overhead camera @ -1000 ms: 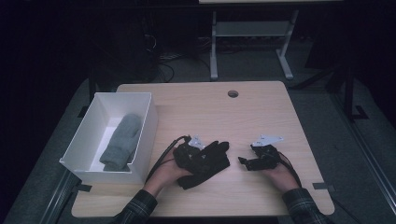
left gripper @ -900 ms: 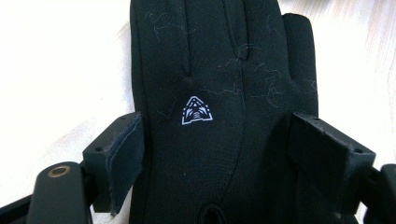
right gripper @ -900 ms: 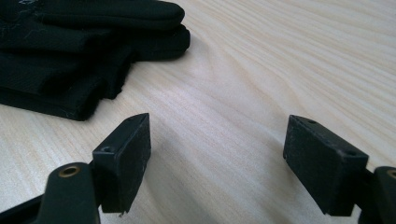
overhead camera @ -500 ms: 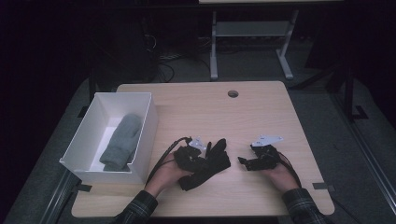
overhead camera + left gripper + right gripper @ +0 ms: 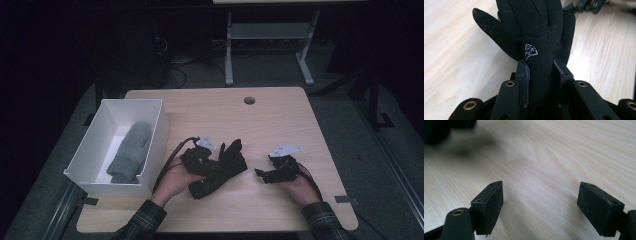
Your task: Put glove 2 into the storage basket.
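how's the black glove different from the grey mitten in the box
The black glove has separate fingers; the grey mitten is one rounded shape with no split fingers. The black glove is out on the wooden table, pinched in the left tongs, whose jaws have just closed on it, while the grey mitten lies loose inside the white box. The glove carries a small white logo; the mitten looks plain. Both are single pieces of handwear.
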A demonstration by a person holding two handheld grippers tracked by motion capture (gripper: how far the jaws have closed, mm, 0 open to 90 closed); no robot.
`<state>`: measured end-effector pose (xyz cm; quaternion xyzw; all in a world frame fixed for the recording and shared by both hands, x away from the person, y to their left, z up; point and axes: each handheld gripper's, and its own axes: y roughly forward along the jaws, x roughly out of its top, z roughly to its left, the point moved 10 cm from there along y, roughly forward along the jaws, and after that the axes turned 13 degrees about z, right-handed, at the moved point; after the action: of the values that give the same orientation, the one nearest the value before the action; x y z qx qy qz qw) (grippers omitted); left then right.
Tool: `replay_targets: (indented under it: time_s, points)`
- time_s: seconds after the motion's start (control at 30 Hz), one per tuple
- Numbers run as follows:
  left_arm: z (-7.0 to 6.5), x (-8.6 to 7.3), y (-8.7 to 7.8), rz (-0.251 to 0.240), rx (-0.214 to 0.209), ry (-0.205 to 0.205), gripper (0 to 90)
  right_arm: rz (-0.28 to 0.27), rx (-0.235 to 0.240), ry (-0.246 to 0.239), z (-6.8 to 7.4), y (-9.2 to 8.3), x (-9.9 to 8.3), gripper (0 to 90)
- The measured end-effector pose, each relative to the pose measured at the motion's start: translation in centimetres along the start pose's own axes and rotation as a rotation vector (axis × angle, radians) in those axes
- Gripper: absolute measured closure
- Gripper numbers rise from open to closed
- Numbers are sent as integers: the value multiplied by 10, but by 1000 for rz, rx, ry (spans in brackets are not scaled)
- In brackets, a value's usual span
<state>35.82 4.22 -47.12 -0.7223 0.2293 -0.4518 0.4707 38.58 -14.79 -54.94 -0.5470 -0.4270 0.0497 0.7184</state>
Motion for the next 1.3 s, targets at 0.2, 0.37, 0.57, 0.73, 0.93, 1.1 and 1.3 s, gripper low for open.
replay_targets:
  time_s: [0.2,0.37,0.57,0.73,0.93,1.1,1.3]
  points:
    - [12,11,-39,-18,34,-12,695,-1,-1,0,0,0,0,201]
    - [26,15,-71,-40,53,-36,694,0,-1,1,0,0,0,201]
    - [43,15,-104,-44,101,-56,694,0,0,2,0,0,0,201]
    - [60,9,-128,-60,140,-99,693,-1,-1,2,0,0,0,200]
    - [79,-8,-153,-87,179,-158,693,-1,-2,1,0,0,0,201]
    - [98,-30,-173,-108,213,-221,693,-1,-3,3,0,0,0,200]
    - [124,-63,-192,-118,269,-315,693,-1,-3,4,0,0,1,200]
